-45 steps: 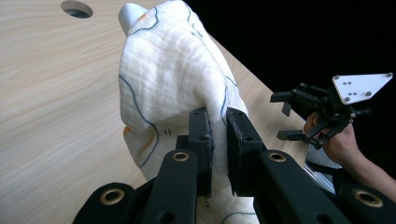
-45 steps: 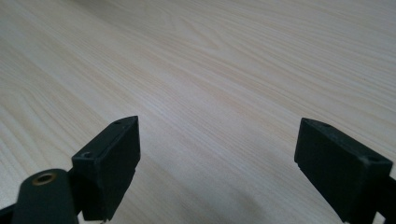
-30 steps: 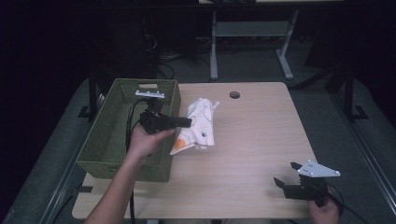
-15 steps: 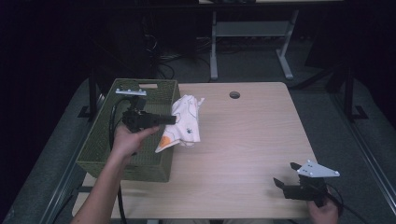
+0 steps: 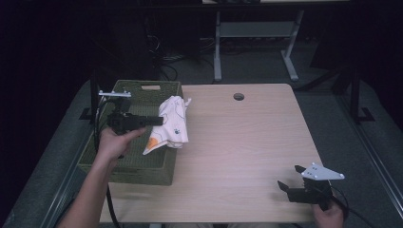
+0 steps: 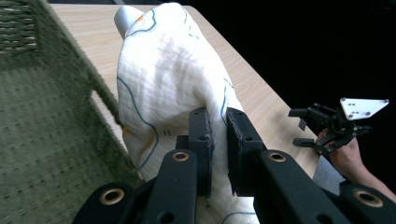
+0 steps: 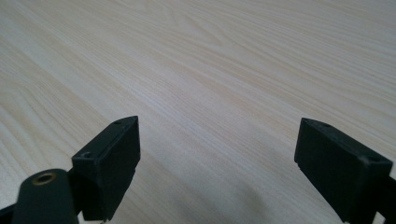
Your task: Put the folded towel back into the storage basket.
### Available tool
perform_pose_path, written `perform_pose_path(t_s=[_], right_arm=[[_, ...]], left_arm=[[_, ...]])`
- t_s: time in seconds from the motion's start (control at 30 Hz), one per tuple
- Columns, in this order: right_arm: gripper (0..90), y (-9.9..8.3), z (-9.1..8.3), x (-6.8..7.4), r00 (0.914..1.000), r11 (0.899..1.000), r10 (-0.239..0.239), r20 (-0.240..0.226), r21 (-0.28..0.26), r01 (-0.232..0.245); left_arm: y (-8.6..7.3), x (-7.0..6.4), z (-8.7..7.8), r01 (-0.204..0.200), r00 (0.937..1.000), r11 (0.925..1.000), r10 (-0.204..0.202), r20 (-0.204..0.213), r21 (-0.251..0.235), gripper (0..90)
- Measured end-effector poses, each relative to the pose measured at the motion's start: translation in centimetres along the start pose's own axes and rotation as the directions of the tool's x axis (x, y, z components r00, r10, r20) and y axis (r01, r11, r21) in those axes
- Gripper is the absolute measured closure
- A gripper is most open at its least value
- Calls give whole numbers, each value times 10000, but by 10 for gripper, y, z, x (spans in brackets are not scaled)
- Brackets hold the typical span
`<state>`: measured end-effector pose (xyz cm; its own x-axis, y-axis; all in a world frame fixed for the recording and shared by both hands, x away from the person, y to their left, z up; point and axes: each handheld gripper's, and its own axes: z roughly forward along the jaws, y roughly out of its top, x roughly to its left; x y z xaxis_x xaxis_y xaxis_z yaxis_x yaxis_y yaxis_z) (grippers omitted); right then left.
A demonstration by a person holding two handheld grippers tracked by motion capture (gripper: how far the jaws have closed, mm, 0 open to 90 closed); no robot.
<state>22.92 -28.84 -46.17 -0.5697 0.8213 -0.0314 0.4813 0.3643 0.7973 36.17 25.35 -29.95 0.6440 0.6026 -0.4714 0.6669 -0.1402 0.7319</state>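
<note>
crinkled white cloth (image 6: pixel 163 79), woven green basket (image 5: pixel 142 166)

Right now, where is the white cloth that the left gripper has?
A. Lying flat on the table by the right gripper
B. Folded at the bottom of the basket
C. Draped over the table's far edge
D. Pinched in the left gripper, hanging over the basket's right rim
D: the left gripper is shut on the white cloth, which hangs at the green basket's right rim, off the table.

The left gripper (image 5: pixel 159 121) holds a white cloth (image 5: pixel 172 124) over the basket's (image 5: pixel 142 168) right rim; the right gripper (image 5: pixel 289 183) rests well right of the basket.
</note>
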Motion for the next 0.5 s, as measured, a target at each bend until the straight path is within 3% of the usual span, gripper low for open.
perform_pose_path(t_s=[0.5], right_arm=[[139, 0, 0, -1, 10000, 10000, 80, 36, -12, -80]], left_arm=[[-6, 15, -20, 115, 9995, 9998, -119, -308, -146, 820]])
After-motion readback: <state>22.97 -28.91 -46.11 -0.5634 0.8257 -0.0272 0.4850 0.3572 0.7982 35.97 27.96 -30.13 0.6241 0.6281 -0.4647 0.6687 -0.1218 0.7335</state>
